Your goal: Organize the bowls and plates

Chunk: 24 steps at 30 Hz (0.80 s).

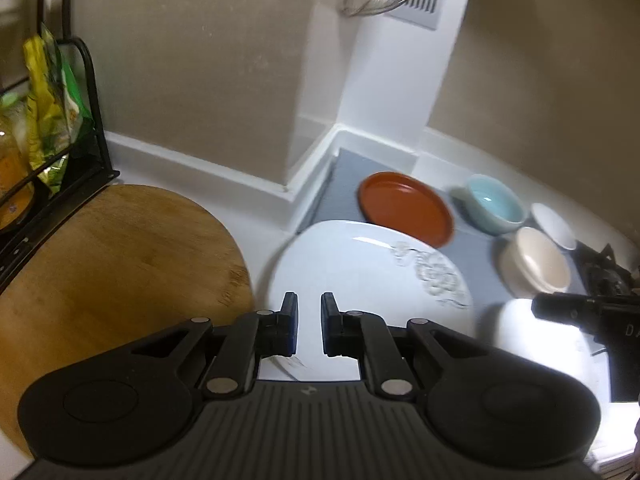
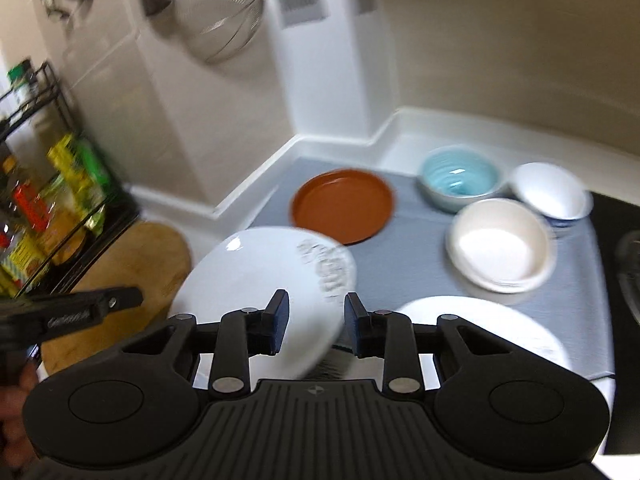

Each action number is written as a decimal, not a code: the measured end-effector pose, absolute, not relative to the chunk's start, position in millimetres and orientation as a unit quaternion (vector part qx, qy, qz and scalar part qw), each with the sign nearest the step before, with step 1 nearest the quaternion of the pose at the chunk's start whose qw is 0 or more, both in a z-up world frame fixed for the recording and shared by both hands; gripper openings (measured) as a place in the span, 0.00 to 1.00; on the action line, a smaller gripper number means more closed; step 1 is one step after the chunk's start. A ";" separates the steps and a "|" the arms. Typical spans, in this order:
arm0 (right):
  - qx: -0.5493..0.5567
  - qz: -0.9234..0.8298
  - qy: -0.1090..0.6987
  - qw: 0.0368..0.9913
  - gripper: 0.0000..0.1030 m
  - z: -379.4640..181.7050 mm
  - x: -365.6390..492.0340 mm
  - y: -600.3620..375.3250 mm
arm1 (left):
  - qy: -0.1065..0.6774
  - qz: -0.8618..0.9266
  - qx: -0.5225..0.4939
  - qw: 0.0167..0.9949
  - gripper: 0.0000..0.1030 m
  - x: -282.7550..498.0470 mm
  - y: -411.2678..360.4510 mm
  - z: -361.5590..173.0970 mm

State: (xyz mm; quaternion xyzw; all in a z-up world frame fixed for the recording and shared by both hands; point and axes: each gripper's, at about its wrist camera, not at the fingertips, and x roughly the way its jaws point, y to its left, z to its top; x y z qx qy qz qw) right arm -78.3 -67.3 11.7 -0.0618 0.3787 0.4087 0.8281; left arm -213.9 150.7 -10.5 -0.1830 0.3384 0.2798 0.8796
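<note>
The white plate with a grey flower pattern lies at the near left corner of the grey mat, its edge overlapping the brown plate behind it. To the right on the mat stand a light blue bowl, a small white bowl and a cream bowl, close together, and a second white plate lies at the near edge. The left hand-held gripper points forward and down over the near part of the patterned plate; its jaws stand a narrow gap apart with nothing between the pads, so it grips nothing. The right hand-held gripper also tilts down, beside it to the right; its jaws stand wider, with the patterned plate's right rim seen in the gap, but blur hides whether the pads touch it. In the right view the left tool's black body shows at the left edge with a hand below it. A round wooden board lies on the white bench left of the mat, beside a black wire rack of packets. A wire strainer hangs on the wall above.
</note>
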 end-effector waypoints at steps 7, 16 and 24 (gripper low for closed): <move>-0.076 0.376 0.393 0.836 0.32 -14.0 -64.2 -23.1 | 0.362 0.266 -0.171 0.877 0.24 -186.2 193.9 -40.1; -0.083 0.342 0.428 0.833 0.33 -47.3 -41.8 1.6 | 0.398 0.256 -0.168 0.865 0.31 -160.4 211.3 -63.2; -0.082 0.330 0.456 0.822 0.41 -60.3 -27.4 6.5 | 0.414 0.245 -0.167 0.860 0.31 -150.1 213.7 -74.4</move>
